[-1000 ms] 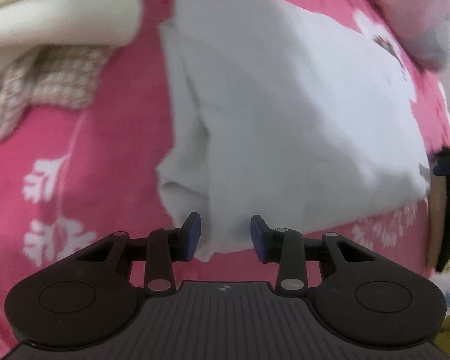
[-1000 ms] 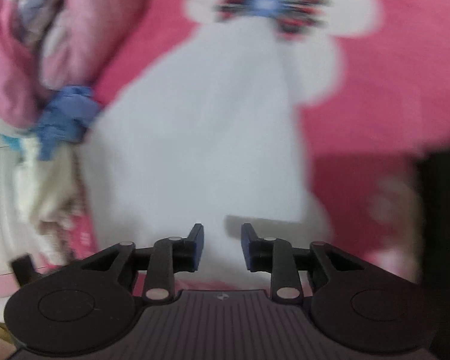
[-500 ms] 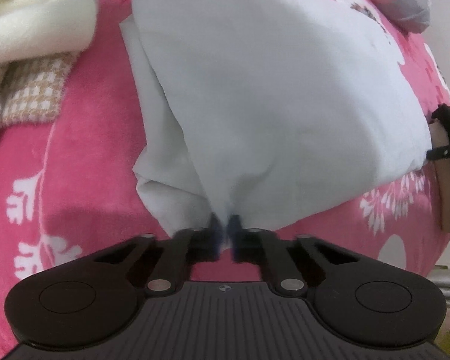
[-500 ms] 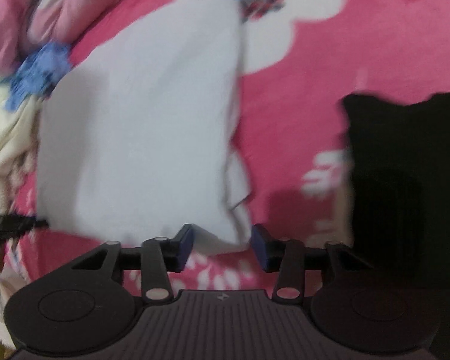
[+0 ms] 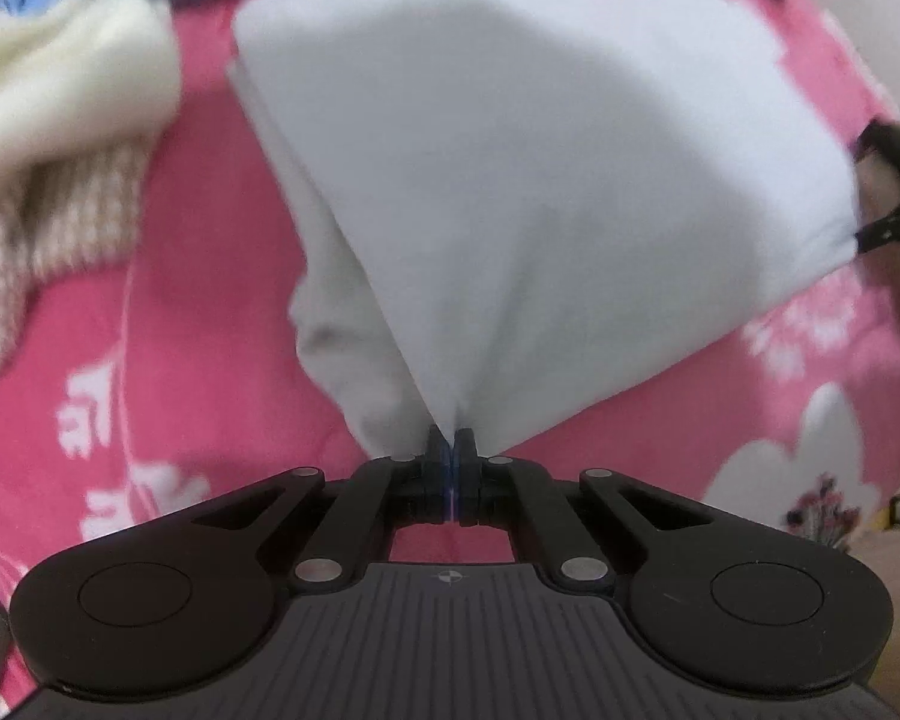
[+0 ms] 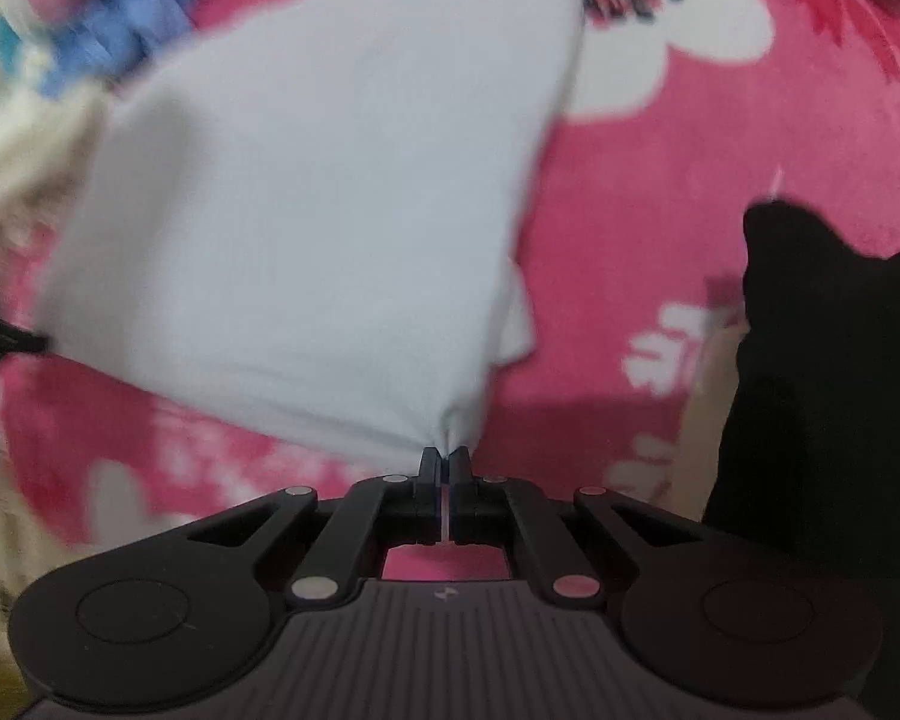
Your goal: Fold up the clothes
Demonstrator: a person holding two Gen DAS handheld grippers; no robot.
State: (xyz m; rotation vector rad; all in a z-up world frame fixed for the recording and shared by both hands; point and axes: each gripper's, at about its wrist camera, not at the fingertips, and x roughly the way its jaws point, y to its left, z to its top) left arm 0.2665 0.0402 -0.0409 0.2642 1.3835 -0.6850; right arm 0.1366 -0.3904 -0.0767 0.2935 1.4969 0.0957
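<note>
Both jaws, spread a second ago, now pinch near corners of the white garment (image 5: 510, 180): left gripper (image 5: 450, 450), right gripper (image 6: 444, 459). Judgement: fold ready to lift off the pink blanket (image 5: 210, 330).

A white garment (image 5: 528, 180), plain and smooth, lay partly folded on a pink bed cover with white flowers. Two of its near corners were drawn up into tight puckers, one pinched at each end of its near edge, so the cloth fanned out taut from both. A doubled layer sagged beneath the left corner. The far edge lay flat.
</note>
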